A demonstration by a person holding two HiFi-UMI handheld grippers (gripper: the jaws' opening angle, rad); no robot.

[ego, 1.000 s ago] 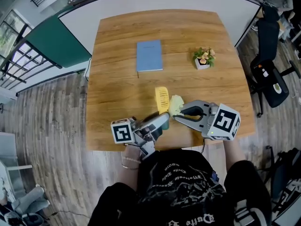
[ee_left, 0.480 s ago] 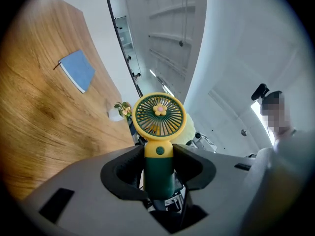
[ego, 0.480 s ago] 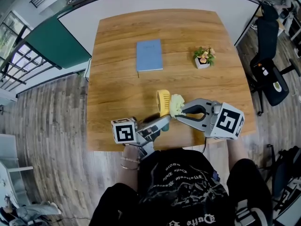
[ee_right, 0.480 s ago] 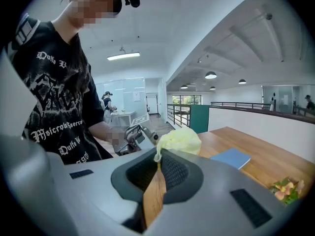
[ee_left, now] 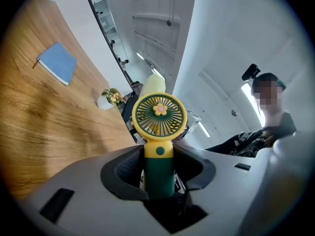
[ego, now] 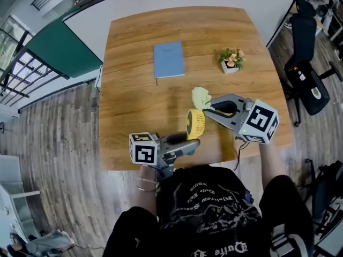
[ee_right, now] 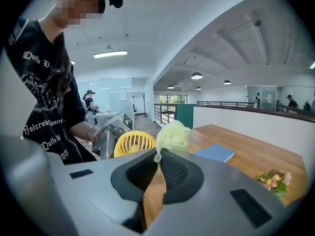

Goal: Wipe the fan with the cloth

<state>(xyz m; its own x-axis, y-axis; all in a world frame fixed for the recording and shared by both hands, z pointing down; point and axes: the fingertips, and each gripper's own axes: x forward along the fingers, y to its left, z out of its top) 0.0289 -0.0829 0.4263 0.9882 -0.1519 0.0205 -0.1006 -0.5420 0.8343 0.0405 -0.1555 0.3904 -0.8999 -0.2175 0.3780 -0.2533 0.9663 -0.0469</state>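
Observation:
A small handheld fan (ego: 195, 123) with a yellow round head and a dark green handle (ee_left: 158, 173) is held above the table's near edge. My left gripper (ego: 192, 142) is shut on that handle, and the grille (ee_left: 159, 116) with its little flower faces the left gripper view. A crumpled pale yellow-green cloth (ego: 200, 96) hangs pinched at the tips of my right gripper (ego: 208, 101), which is shut on it. The cloth (ee_right: 172, 134) sits just beyond the fan's head (ee_right: 134, 142), a small gap apart.
On the wooden table (ego: 134, 106) lie a blue notebook (ego: 169, 60) at the far middle and a small potted plant (ego: 231, 60) at the far right. A black office chair (ego: 305, 63) stands right of the table. The person's torso is close behind both grippers.
The fan has shifted right and nearer to the person and turned its head. The right gripper has carried the cloth from beside the fan's head to a spot farther out.

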